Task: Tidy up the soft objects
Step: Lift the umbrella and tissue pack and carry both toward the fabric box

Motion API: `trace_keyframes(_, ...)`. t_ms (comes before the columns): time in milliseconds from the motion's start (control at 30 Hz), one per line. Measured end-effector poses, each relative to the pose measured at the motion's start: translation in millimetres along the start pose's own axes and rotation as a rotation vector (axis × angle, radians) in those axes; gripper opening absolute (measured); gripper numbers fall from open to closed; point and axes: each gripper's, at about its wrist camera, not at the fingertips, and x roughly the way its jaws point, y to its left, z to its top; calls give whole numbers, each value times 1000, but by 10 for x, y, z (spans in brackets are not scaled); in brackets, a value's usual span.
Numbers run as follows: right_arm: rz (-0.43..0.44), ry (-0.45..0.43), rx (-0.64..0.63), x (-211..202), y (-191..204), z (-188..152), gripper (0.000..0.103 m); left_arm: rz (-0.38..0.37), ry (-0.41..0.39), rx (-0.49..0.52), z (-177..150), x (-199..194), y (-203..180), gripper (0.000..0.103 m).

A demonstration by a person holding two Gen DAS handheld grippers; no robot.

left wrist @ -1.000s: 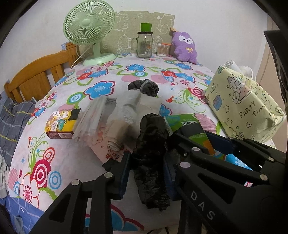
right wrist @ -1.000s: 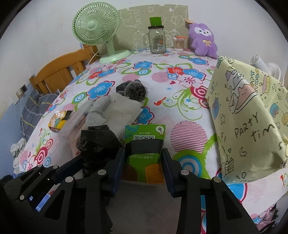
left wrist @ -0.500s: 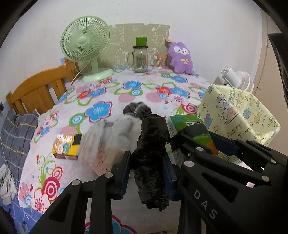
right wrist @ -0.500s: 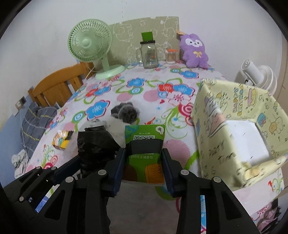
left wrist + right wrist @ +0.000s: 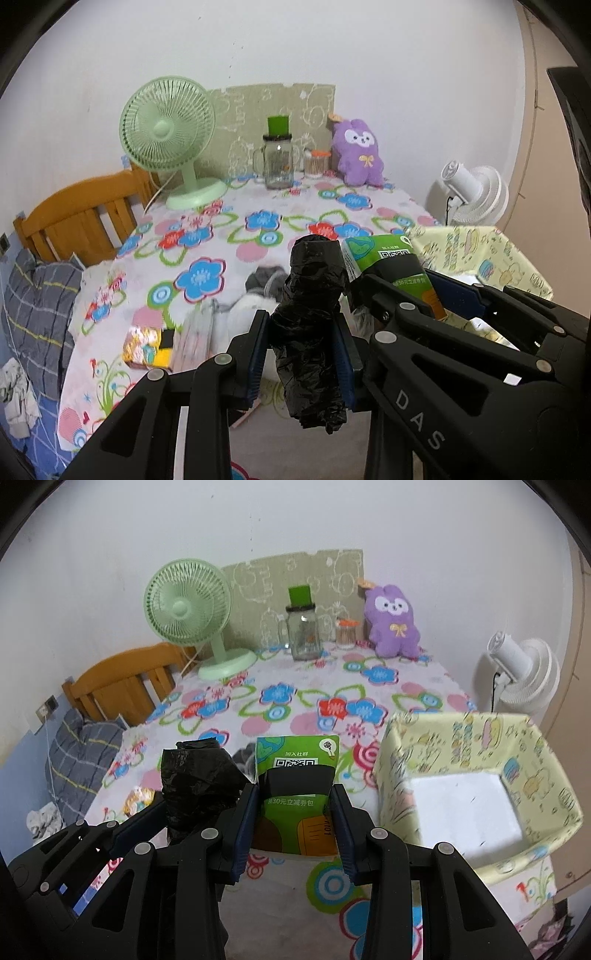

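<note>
The left gripper (image 5: 301, 354) pinches a black plastic bag roll (image 5: 314, 325) at frame centre. The right gripper (image 5: 293, 825) clamps a green packet (image 5: 297, 782), left of the yellow box (image 5: 476, 738).

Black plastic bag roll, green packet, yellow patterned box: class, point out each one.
black plastic bag roll (image 5: 312, 295), left wrist view, crumpled middle.
green packet (image 5: 295, 764), right wrist view, printed code panel.
yellow patterned box (image 5: 391, 775), right wrist view, near left wall.

Looks like a home bedroom: wooden bed frame (image 5: 79, 218), plaid bedding (image 5: 35, 306), flowery tablecloth (image 5: 295, 705), purple plush (image 5: 393, 622), desk fan (image 5: 168, 127)
</note>
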Motion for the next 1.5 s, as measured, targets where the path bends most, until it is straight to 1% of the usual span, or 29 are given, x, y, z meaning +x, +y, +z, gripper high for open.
trace_keyframes(433,-44,-58,-10,-231,-162,269,43,-35,-52,19,254,-101,-207,34)
trace_keyframes(733,-66,-72,-13,-278,-355,344,43,-52,-59,32,342,-58,-408,34)
trace_keyframes(900,-74,-81,4,-301,-517,358,43,-60,-60,53,390,-26,-554,34)
trace_keyframes(1500,-135,-89,36,-354,-1126,401,43,-124,-53,111,514,185,-1145,34)
